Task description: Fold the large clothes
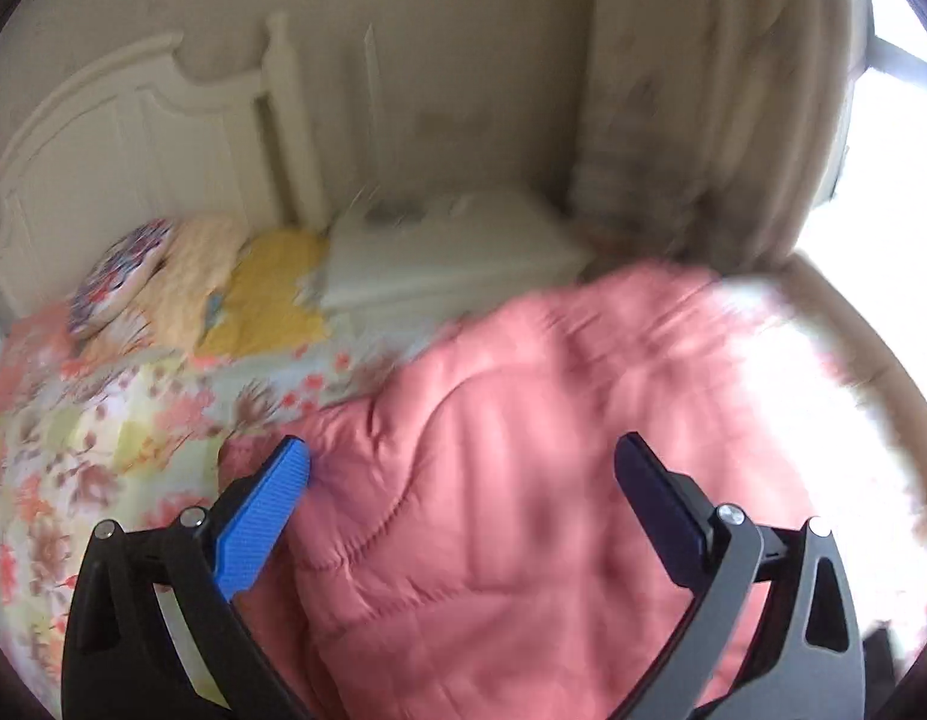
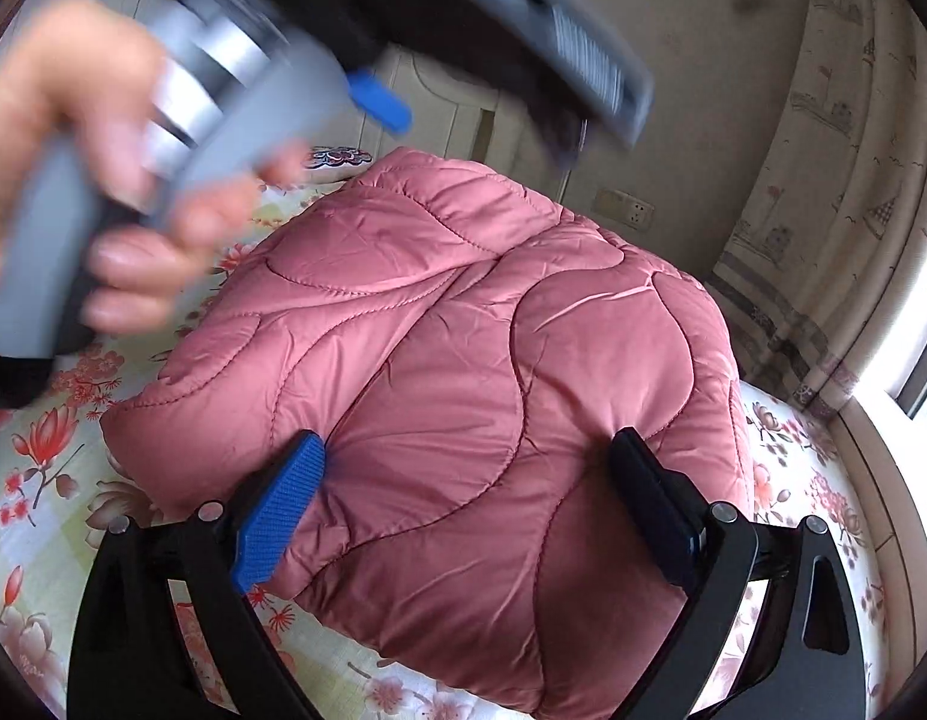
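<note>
While both claws hover spread wide and hold nothing, a pink quilted jacket [image 2: 439,372] lies folded into a puffy bundle on a bed with a floral sheet [image 2: 37,468]. Seen from the right wrist, the right claw [image 2: 469,450] straddles the bundle's near edge. Higher up, blurred, a bare hand [image 2: 103,180] grips the left claw [image 1: 463,456], which hangs above the jacket. Pillows [image 1: 181,282] sit by a white headboard [image 1: 103,144].
</note>
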A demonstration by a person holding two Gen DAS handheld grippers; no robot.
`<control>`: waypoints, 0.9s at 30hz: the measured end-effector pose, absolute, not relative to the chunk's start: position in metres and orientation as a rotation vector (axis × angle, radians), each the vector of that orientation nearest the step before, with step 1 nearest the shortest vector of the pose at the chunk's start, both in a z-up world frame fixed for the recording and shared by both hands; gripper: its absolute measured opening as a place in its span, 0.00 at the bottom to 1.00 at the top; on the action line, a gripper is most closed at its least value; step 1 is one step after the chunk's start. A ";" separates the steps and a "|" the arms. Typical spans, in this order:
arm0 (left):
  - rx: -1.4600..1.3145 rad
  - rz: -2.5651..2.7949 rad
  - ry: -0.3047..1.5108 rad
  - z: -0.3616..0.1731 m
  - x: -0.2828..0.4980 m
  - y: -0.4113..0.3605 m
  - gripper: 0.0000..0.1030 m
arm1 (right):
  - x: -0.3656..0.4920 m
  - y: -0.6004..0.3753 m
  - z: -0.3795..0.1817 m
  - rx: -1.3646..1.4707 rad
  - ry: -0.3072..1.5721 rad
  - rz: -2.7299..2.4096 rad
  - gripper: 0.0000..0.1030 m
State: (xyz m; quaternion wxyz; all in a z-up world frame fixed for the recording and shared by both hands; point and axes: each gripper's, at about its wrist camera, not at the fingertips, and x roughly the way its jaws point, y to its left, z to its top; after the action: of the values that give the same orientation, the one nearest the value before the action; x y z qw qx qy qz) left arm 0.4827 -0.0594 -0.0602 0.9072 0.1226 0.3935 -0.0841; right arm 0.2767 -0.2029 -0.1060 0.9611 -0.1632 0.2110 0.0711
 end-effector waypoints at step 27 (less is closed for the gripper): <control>0.009 -0.326 0.839 -0.120 0.495 -0.013 0.98 | 0.503 -0.354 -0.088 0.029 0.784 0.241 0.64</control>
State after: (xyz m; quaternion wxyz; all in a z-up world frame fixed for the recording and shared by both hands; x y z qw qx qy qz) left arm 0.4953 -0.0133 -0.1199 0.9004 0.0045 0.4056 -0.1575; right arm 0.5034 -0.3544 -0.0883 0.9170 0.0143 0.3811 0.1171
